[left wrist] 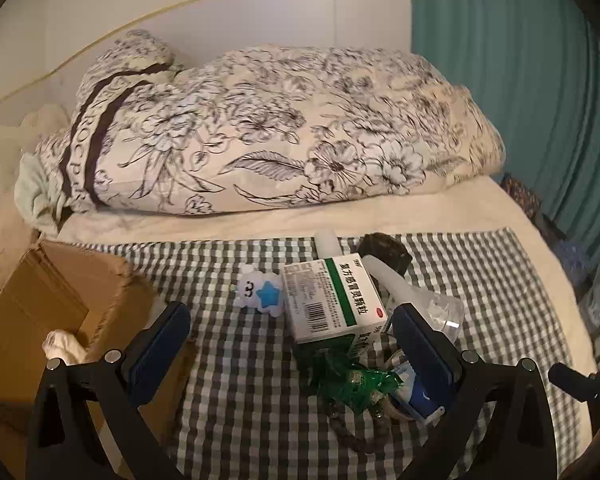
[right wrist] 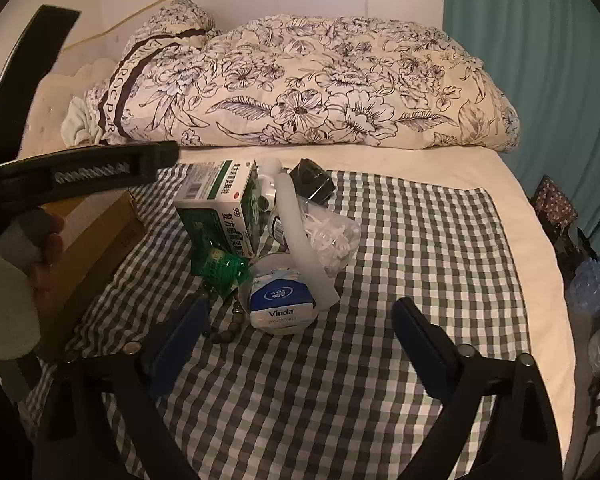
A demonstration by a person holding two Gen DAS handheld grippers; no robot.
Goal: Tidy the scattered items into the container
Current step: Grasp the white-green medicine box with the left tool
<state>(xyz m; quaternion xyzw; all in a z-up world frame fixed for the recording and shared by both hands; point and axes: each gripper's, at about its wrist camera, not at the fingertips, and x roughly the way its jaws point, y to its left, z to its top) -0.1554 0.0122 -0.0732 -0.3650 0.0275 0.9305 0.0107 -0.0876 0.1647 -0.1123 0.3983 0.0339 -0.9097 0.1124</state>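
A pile of items lies on the checked cloth (left wrist: 236,400): a green-and-white medicine box (left wrist: 332,300) (right wrist: 220,208), a white cloud toy with a blue star (left wrist: 260,290), a green wrapper (left wrist: 352,384) (right wrist: 224,272), a Vinda tissue pack (right wrist: 280,304), a white tube (right wrist: 304,236), a bead string (right wrist: 224,330) and a black object (left wrist: 386,250). An open cardboard box (left wrist: 40,304) (right wrist: 96,232) stands left, with a white item (left wrist: 64,346) inside. My left gripper (left wrist: 292,344) is open above the cloth, just before the pile. My right gripper (right wrist: 300,336) is open, the tissue pack just beyond its fingers.
A folded floral quilt (left wrist: 268,128) lies behind the cloth on the cream bed. A teal curtain (left wrist: 520,80) hangs at right, with bags (right wrist: 560,216) beside the bed. The left gripper's body and the hand holding it (right wrist: 32,240) fill the right view's left side.
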